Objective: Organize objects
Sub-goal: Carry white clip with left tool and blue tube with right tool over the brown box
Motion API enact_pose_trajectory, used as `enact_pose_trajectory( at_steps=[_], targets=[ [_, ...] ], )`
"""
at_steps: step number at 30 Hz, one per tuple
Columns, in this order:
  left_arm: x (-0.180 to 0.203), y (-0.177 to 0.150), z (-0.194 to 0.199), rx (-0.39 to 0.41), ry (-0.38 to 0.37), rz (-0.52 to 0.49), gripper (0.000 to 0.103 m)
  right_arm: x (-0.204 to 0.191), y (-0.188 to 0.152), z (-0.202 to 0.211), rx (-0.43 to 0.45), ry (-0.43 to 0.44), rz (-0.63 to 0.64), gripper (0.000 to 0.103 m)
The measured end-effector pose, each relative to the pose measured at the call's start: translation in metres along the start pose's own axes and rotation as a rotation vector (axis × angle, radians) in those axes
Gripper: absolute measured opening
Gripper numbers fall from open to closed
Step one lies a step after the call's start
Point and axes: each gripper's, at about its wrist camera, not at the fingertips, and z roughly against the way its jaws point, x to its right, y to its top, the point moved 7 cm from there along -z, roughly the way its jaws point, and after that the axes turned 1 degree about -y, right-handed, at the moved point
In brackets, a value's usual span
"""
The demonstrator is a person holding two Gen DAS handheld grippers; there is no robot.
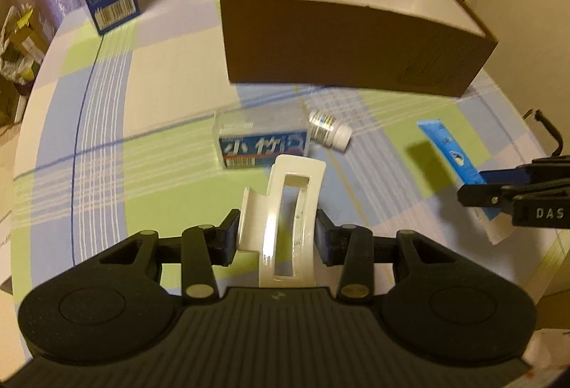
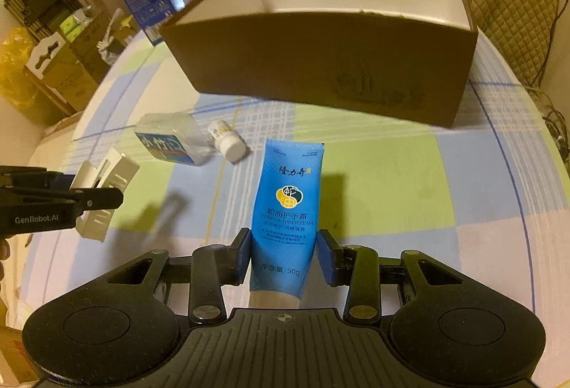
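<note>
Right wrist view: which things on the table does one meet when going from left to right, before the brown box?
White plastic hair claw in the left gripper → clear plastic box with blue label → small white-capped bottle → blue hand cream tube in the right gripper.

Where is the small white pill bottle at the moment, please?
The small white pill bottle lies on its side on the checked tablecloth, right next to the clear blue-labelled box and in front of the brown cardboard box, left of the blue hand-cream tube.
</note>
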Motion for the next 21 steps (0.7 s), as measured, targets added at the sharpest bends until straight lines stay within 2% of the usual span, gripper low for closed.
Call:
enact_pose_trajectory(
  at_steps=[21],
  targets=[
    [0.021,0.069,0.031,0.142,-0.033,-0.04,0.038,-0.015,0.056,0.032,0.112,0.072,0.021,0.036]
  ],
)
